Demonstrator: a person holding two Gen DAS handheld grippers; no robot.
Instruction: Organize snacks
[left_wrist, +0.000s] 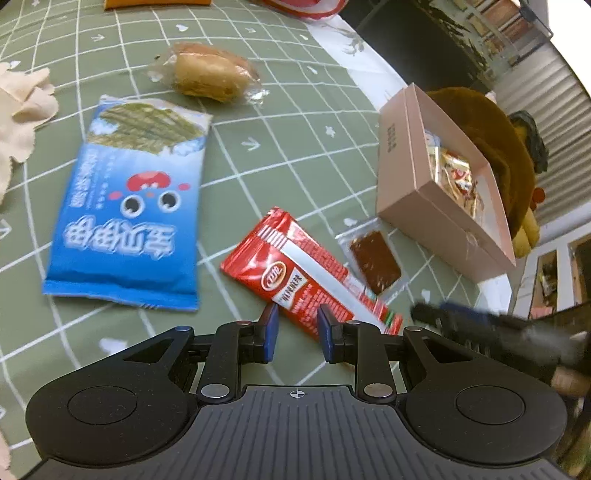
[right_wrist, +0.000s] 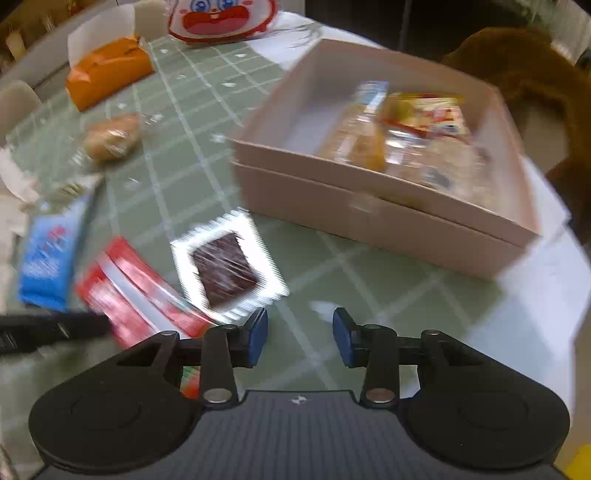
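Left wrist view: the left gripper (left_wrist: 294, 334) hangs with jaws parted and empty, straddling the near end of the red snack packet (left_wrist: 306, 277) lying flat on the green checked tablecloth (left_wrist: 280, 155). The packet looks light, crinkly and slick, so pinching across its narrow width near the sealed end seems safest. The right gripper (right_wrist: 300, 336) is likewise spread and holds nothing. The pink box (right_wrist: 388, 206) sits near; through the blur, it seems to hold snacks already.

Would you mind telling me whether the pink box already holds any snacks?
Partly filled. The pink box sits open, with several wrapped snacks piled at one end; the other end shows bare floor.
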